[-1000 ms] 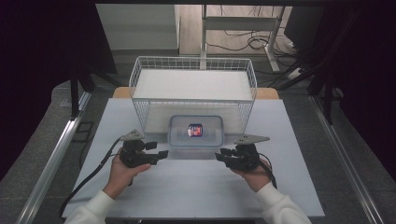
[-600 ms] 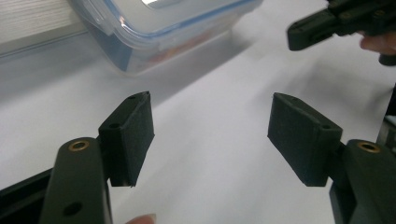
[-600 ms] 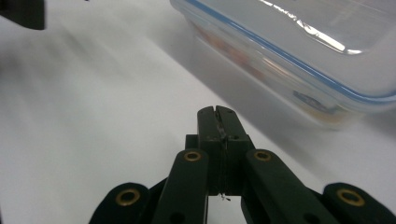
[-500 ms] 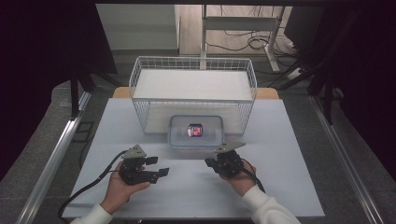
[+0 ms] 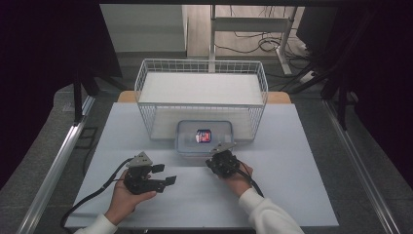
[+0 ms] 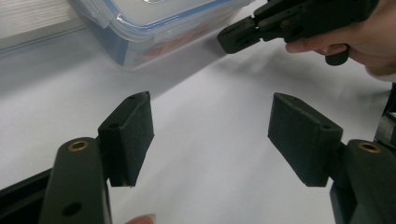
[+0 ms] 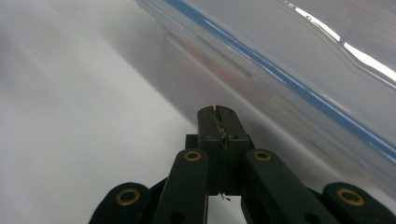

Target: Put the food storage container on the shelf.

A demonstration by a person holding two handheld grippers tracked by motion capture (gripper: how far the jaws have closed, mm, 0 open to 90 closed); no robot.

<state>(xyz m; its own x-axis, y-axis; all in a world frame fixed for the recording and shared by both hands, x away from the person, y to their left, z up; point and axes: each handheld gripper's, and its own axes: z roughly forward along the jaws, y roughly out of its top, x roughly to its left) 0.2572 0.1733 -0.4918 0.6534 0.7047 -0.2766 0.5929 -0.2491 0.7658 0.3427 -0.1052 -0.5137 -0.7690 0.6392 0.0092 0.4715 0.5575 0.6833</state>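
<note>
Right gripper view — right gripper [image 7: 218, 112] jaws together, empty; box [image 7: 299, 70] edge-cropped, contents blurred — left gripper [image 6: 210, 135] jaws apart, empty.

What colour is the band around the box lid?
Blue band on the clear lid, best in the right gripper view.

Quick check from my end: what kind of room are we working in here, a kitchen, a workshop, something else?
Most likely a lab or test room set up for recording handling tasks, not a kitchen. A plain white table stands between dark curtains, loose cables lie on the floor behind, and the props are a wire basket and lidded plastic container.
</note>
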